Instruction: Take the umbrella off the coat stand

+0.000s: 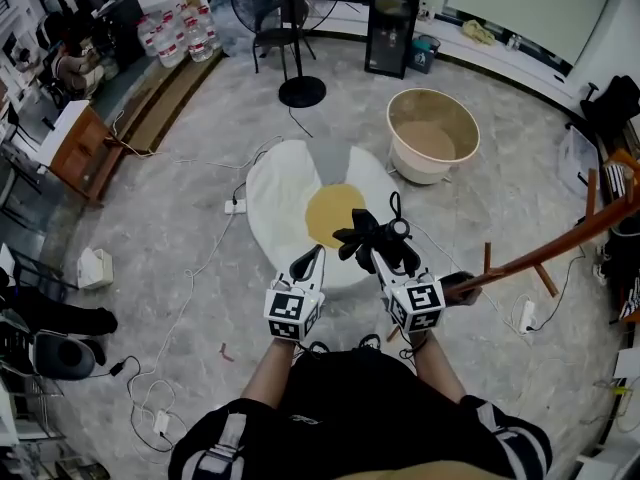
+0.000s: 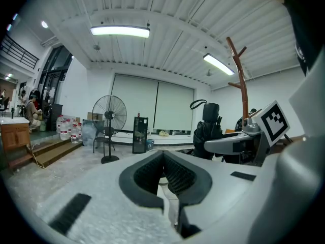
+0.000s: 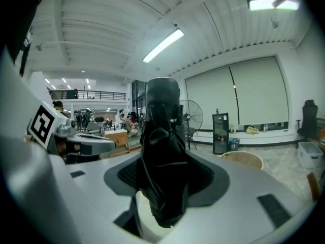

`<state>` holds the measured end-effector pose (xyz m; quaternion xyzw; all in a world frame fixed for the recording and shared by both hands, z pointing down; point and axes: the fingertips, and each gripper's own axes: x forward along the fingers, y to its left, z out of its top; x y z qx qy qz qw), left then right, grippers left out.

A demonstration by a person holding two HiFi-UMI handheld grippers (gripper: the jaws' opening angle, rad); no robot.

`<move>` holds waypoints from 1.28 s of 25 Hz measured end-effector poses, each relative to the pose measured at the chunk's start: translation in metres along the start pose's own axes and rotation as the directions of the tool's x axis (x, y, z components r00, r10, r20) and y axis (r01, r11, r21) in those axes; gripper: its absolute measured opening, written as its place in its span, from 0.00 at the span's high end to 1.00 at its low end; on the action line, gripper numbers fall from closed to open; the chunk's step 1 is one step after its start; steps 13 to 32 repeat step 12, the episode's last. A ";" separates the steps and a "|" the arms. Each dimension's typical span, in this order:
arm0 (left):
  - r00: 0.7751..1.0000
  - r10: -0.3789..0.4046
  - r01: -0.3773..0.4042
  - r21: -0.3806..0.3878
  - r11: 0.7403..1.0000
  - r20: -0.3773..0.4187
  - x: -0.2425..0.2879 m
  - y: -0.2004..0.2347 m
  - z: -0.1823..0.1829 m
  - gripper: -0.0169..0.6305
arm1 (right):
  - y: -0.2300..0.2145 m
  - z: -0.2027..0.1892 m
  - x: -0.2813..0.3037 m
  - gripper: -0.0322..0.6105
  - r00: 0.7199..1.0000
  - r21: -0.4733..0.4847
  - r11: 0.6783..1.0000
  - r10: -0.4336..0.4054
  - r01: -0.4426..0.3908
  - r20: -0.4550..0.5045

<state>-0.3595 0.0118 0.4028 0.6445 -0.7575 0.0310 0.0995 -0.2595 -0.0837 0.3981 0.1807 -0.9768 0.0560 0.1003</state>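
Observation:
A black folded umbrella (image 1: 372, 236) is clamped upright between the jaws of my right gripper (image 1: 387, 255). In the right gripper view the umbrella (image 3: 162, 156) fills the middle of the picture, with the pads pressed against both its sides. The brown wooden coat stand (image 1: 560, 243) is at the right, apart from the umbrella. From the left gripper view the coat stand (image 2: 240, 75) rises behind the umbrella (image 2: 208, 131). My left gripper (image 1: 314, 258) hovers just left of the right one, shut with nothing in it; its pads (image 2: 152, 174) meet.
An egg-shaped white and yellow rug (image 1: 290, 203) lies on the floor below the grippers. A beige tub (image 1: 432, 133), a standing fan (image 1: 290, 28) and a black cabinet (image 1: 392, 18) are farther off. Cables and a power strip (image 1: 235, 206) trail across the floor at the left.

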 end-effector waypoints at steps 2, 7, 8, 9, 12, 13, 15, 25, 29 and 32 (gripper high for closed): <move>1.000 -0.004 0.004 -0.001 1.000 -0.001 0.000 -0.001 -0.001 0.97 | -0.001 -0.001 -0.001 0.60 1.000 -0.004 1.000 -0.003 0.003 0.001; 1.000 -0.006 0.006 -0.003 1.000 0.005 -0.002 -0.005 -0.005 0.97 | -0.006 -0.006 -0.011 0.59 1.000 -0.008 1.000 -0.028 0.028 -0.007; 1.000 -0.005 0.005 -0.003 1.000 0.006 -0.003 -0.006 -0.005 0.97 | -0.006 -0.007 -0.013 0.60 1.000 -0.008 1.000 -0.030 0.030 -0.005; 1.000 -0.005 0.005 -0.003 1.000 0.006 -0.004 -0.006 -0.004 0.97 | -0.006 -0.007 -0.014 0.59 1.000 -0.009 1.000 -0.028 0.028 -0.001; 1.000 -0.004 0.004 -0.001 1.000 0.006 -0.006 -0.005 -0.004 0.97 | -0.004 -0.006 -0.014 0.59 1.000 -0.008 1.000 -0.022 0.022 0.014; 1.000 -0.004 0.004 -0.001 1.000 0.006 -0.006 -0.005 -0.004 0.97 | -0.004 -0.006 -0.014 0.59 1.000 -0.008 1.000 -0.022 0.022 0.014; 1.000 -0.004 0.004 -0.001 1.000 0.006 -0.006 -0.005 -0.004 0.97 | -0.004 -0.006 -0.014 0.59 1.000 -0.008 1.000 -0.022 0.022 0.014; 1.000 -0.004 0.004 -0.001 1.000 0.006 -0.006 -0.005 -0.004 0.97 | -0.004 -0.006 -0.014 0.59 1.000 -0.008 1.000 -0.022 0.022 0.014; 1.000 -0.004 0.004 -0.001 1.000 0.006 -0.006 -0.005 -0.004 0.97 | -0.004 -0.006 -0.014 0.59 1.000 -0.008 1.000 -0.022 0.022 0.014; 1.000 -0.004 0.004 -0.001 1.000 0.006 -0.006 -0.005 -0.004 0.97 | -0.004 -0.006 -0.014 0.59 1.000 -0.008 1.000 -0.022 0.022 0.014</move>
